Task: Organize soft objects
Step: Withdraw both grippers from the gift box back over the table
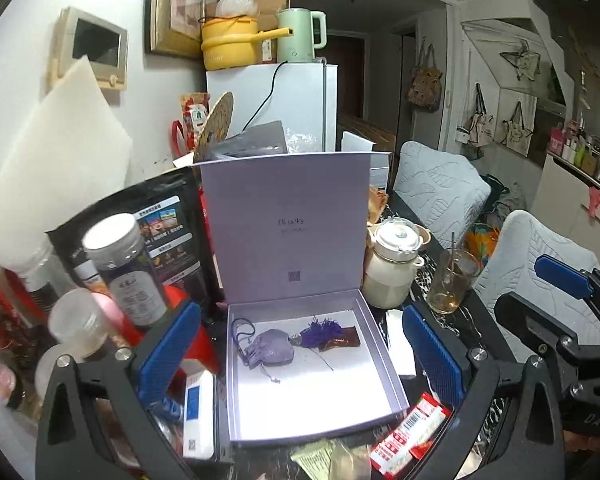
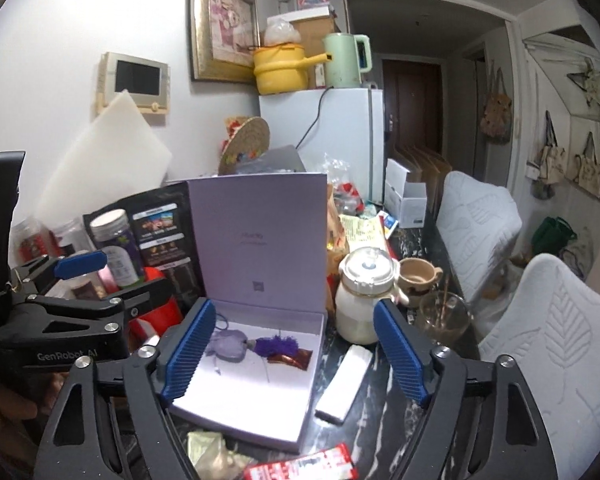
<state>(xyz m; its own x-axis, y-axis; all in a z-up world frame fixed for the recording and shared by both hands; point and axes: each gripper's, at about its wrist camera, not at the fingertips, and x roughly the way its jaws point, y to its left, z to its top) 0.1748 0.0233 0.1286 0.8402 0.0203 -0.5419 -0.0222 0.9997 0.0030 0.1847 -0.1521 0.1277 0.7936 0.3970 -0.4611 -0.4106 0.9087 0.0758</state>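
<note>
Left claw (image 1: 300, 356) gapes empty above lilac box (image 1: 384, 356) holding purple pouch (image 1: 270, 348).

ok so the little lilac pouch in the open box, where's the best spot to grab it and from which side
Probably the gathered neck of the lilac pouch, where the cord cinches it: the narrowest, firmest part. Come from above through the box's open top, since its walls and raised lid block the sides. Set the fingers across the neck, clear of the purple tassel lying against its right end. Both grippers look open.
</note>
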